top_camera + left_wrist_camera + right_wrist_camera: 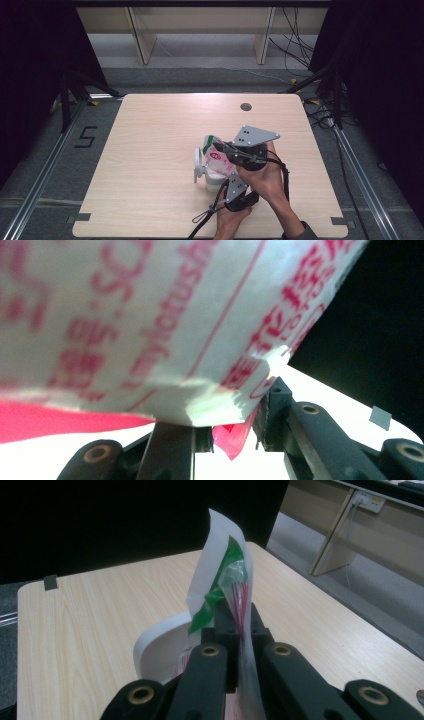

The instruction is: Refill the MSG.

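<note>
Two grippers were seen at work on one packet (pixel 218 156), held over a white cup (pixel 207 177) near the middle of the table (pixel 150 150). The right gripper (pixel 235 617) was clenched on the packet's edge: in the right gripper view the jaws stood together with the white film pinched between them, a green-printed corner rising above the tips and the cup's rim below and to the left. The left gripper (pixel 235 415) was noted partly closed on the lower part of the packet; in the left gripper view a red corner of the film lay between the jaws, with the white, red-lettered face of the packet spread close above them. Whether the left pads pressed firmly could not be told. In the high view the packet was seen tilted over the cup's mouth, both hands crossed close beneath it at the near side of the table. The step in hand was judged to be tearing or opening the packet so that its contents could go into the cup. The next move was judged to call for a firm hold by both grippers and a pull in opposite directions across the sealed edge, with the packet kept above the cup so that nothing would be spilled on the table.
</note>
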Tool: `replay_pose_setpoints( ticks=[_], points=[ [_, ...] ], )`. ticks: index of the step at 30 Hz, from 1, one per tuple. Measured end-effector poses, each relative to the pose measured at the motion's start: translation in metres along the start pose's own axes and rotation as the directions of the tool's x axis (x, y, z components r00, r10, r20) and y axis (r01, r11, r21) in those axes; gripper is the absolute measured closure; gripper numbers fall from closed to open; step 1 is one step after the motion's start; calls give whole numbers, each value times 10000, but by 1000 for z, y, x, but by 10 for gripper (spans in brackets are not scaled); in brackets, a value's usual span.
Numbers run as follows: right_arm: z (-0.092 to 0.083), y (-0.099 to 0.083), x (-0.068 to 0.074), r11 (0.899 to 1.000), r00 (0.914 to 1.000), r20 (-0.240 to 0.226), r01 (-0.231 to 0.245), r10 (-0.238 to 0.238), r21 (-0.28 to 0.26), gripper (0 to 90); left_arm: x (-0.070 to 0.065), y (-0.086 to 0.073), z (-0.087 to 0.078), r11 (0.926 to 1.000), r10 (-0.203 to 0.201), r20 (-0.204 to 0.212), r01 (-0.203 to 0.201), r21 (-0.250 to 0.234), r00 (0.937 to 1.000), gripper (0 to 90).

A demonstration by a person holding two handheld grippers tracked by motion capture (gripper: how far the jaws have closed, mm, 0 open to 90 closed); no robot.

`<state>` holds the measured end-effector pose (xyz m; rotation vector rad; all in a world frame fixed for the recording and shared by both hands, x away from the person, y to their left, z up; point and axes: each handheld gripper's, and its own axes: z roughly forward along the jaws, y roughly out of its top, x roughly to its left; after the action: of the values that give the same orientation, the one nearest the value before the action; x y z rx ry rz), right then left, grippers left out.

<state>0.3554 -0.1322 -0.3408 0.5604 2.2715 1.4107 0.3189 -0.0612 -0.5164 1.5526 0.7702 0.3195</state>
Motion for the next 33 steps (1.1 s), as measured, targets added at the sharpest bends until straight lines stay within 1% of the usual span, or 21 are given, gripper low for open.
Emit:
replay_pose_setpoints(
  ticks=[2, 4, 6, 7, 9, 10, 11, 12, 13, 15, 17, 18, 19, 20, 22, 23, 25, 29, 31, 32, 33],
  points=[
    [-3, -1, -4, 9999, 10000, 59, 8, -7, -126, 900, 0, -1, -1, 10000, 16, -34, -16, 47, 10000, 716],
    [-8, -3, -8, 9993, 9996, -88, -279, 277, -248, 900, 0, -2, -1, 9999, 29, -116, -28, 116, 9999, 710],
    [-13, -5, -10, 9983, 9988, 52, -482, 484, -313, 900, 1, -2, -2, 9998, -11, -157, 14, 181, 9999, 701],
    [-13, -5, -12, 9983, 9993, 161, -344, 352, -467, 900, 0, -2, -3, 9996, -18, -229, 25, 290, 9997, 686],
    [-17, -6, -15, 9977, 9987, 18, -499, 500, -455, 900, 2, -2, -2, 9998, -142, -37, 142, 160, 9999, 661],
    [-18, -7, -18, 9976, 9993, -55, -363, 361, -586, 900, 2, -2, -3, 9998, -131, -27, 132, 166, 9999, 652],
    [-20, -7, -19, 9959, 9974, -129, -720, 714, -547, 900, 3, -2, -3, 9997, -102, -47, 103, 227, 9999, 640],
    [-20, -8, -20, 9947, 9965, -207, -817, 805, -629, 900, 3, -2, -4, 9996, -152, -55, 153, 242, 9999, 619],
    [-21, -8, -22, 9942, 9972, -1, -752, 754, -762, 900, 3, -1, -5, 9994, -210, -61, 212, 265, 9998, 589],
    [-25, -9, -25, 9934, 9970, -231, -762, 745, -861, 900, 4, 0, -7, 9988, 83, -80, -79, 474, 9999, 549],
    [-30, -10, -26, 9903, 9944, -162, -1059, 1049, -904, 900, 4, 1, -8, 9983, 4, -262, 11, 581, 9997, 493],
    [-32, -11, -29, 9899, 9945, -163, -1046, 1035, -959, 900, 4, 2, -10, 9970, -6, -404, 37, 767, 9992, 465],
    [-33, -13, -32, 9884, 9949, -146, -1004, 994, -1138, 900, 4, 2, -11, 9963, 150, -472, -109, 850, 9988, 450],
    [-35, -14, -33, 9849, 9929, -156, -1193, 1183, -1253, 900, 5, 2, -11, 9964, 274, -393, -242, 815, 9989, 447],
    [-41, -17, -37, 9834, 9907, -221, -1363, 1346, -1194, 900, 5, 3, -15, 9941, 316, -382, -275, 1050, 9988, 428],
    [-44, -18, -37, 9778, 9852, -328, -1712, 1685, -1212, 900, 4, 3, -15, 9935, 349, -353, -308, 1098, 9988, 413],
    [-47, -21, -40, 9731, 9825, -469, -1849, 1801, -1374, 900, 2, 3, -18, 9887, 537, -449, -468, 1424, 9976, 381],
    [-54, -24, -45, 9692, 9829, -427, -1839, 1793, -1636, 900, 2, 2, -23, 9841, 642, -422, -562, 1688, 9970, 357],
    [-58, -27, -48, 9678, 9818, -357, -1898, 1864, -1657, 900, 3, 1, -25, 9780, 841, -313, -765, 1939, 9960, 336],
    [-60, -29, -49, 9649, 9805, -282, -1965, 1946, -1744, 900, 5, 2, -25, 9735, 1277, -188, -1217, 1938, 9916, 332],
    [-63, -30, -50, 9664, 9813, -155, -1915, 1918, -1715, 900, 3, 0, -28, 9774, 855, -239, -791, 1960, 9961, 329]
  ],
)
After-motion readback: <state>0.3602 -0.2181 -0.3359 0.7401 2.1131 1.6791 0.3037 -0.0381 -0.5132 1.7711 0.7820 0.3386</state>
